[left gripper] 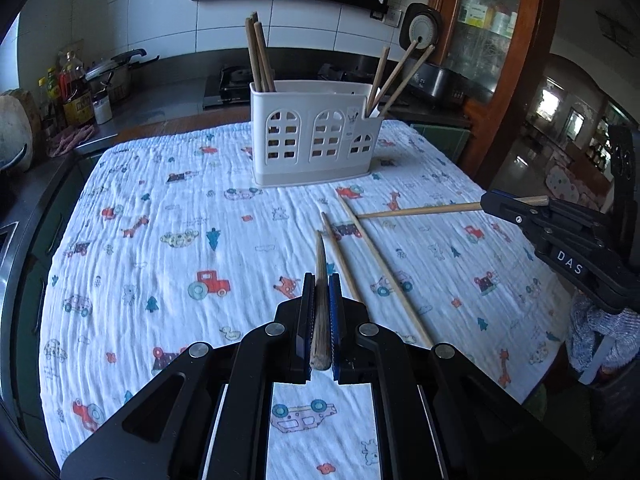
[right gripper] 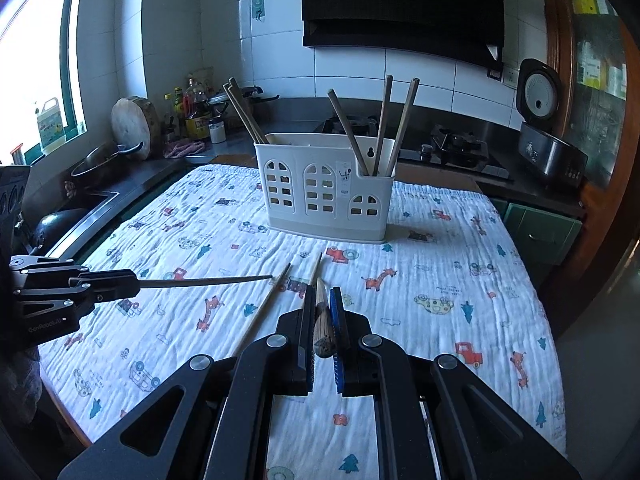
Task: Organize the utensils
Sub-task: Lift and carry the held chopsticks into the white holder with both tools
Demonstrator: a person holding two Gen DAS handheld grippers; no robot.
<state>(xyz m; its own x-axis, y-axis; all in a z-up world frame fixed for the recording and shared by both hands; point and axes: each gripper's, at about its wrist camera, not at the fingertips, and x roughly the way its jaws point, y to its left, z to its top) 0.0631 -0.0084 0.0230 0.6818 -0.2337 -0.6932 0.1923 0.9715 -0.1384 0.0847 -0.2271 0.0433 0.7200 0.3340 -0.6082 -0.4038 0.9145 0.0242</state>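
Note:
A white utensil holder (left gripper: pixel 316 136) stands on the far side of the table, with chopsticks upright in its left and right compartments; it also shows in the right wrist view (right gripper: pixel 326 188). My left gripper (left gripper: pixel 321 280) is shut on a chopstick (left gripper: pixel 321 280) that points forward, above the cloth. My right gripper (right gripper: pixel 322 294) is shut on another chopstick (right gripper: pixel 322 320). In the left wrist view the right gripper (left gripper: pixel 492 202) shows at the right with its chopstick (left gripper: pixel 420 211). Two loose chopsticks (left gripper: pixel 380 268) lie on the cloth between the grippers.
A white cloth with cartoon prints (left gripper: pixel 180 240) covers the table. Behind it runs a counter with a gas stove (right gripper: pixel 460 148), bottles (left gripper: pixel 76 92), a pot (left gripper: pixel 116 72) and a rice cooker (right gripper: pixel 548 148). A sink (right gripper: pixel 92 200) lies to the left.

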